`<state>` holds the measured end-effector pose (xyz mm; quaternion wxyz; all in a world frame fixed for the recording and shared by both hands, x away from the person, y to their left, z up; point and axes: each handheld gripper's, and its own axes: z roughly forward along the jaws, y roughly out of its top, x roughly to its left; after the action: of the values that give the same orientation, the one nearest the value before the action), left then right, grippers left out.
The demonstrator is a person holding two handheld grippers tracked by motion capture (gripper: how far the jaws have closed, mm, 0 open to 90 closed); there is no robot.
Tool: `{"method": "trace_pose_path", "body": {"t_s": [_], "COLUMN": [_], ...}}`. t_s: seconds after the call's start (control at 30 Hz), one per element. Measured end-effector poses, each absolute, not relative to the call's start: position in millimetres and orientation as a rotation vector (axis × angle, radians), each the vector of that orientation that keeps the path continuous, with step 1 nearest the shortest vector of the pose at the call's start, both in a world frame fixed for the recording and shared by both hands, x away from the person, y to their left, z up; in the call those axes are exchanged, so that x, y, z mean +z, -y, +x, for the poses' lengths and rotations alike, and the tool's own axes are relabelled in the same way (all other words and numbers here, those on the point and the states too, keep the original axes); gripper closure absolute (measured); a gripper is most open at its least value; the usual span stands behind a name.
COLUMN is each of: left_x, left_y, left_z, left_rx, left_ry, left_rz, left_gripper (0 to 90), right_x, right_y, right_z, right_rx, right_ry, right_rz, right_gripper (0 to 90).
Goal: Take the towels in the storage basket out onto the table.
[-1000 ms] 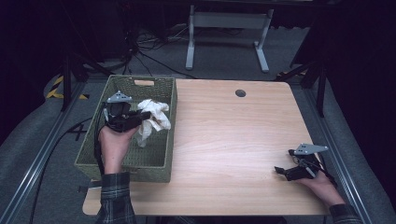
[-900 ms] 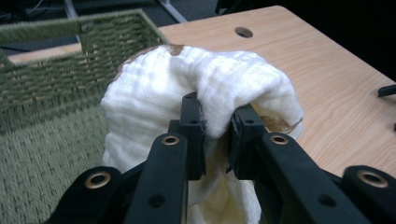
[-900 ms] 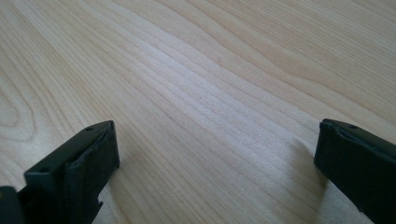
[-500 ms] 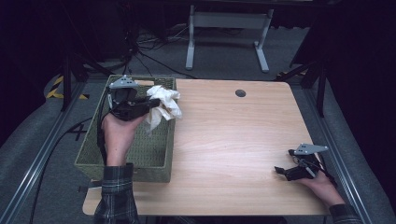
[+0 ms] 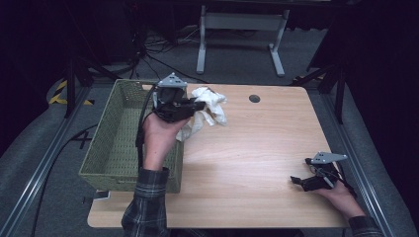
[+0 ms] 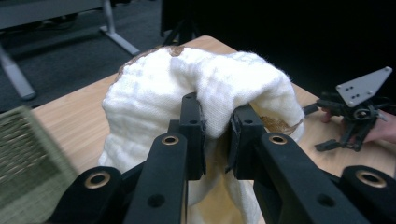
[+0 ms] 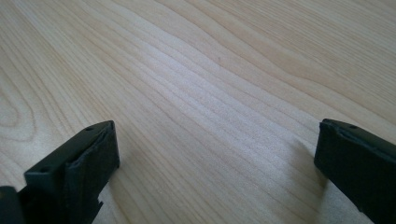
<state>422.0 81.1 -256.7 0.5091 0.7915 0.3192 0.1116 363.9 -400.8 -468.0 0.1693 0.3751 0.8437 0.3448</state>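
Left claw (image 5: 198, 105) pinching crumpled white cloth (image 5: 210, 109), bulk draping ahead and below jaws, held over worktop (image 5: 257, 148) edge beside woven green basket (image 5: 116, 143). Right claw (image 7: 217, 163) spread, resting low on worktop. Advice: keep pinch firm, carry clear of basket rim, lower before release.

lower folds of the crumpled white cloth with brown stains (image 6: 154, 93) cut off by the bottom edge in the left gripper view, partly hidden behind the black jaws of the left gripper (image 6: 215, 128). woven green rectangular basket (image 6: 25, 158) blurred and cropped at the left edge there. in the high view, near right corner of the basket (image 5: 111, 148) covered by the forearm in the plaid sleeve (image 5: 146, 207). right gripper (image 7: 217, 154) cropped at the bottom and right edges in its own view, with the light wooden table (image 7: 210, 70) running past every edge.
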Motion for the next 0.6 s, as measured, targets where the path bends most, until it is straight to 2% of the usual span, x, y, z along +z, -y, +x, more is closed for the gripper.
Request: {"method": "trace_pose_path", "body": {"t_s": [0.3,0.6], "left_x": [-277.3,-299.9], "left_y": [-36.1,-8.3], "left_z": [421.5,419.4], "left_rx": [0.204,0.153], "left_ry": [-0.718,-0.699], "left_rz": [1.953,1.988], "left_gripper": [78.9,78.9], "right_x": [-468.0,-467.9], "right_y": [400.8,400.8], "right_z": [363.9,363.9], "right_rx": [0.980,0.980], "right_ry": [-2.398,-2.398], "right_rz": [1.066,1.066], "right_gripper": [0.2,0.2]}}
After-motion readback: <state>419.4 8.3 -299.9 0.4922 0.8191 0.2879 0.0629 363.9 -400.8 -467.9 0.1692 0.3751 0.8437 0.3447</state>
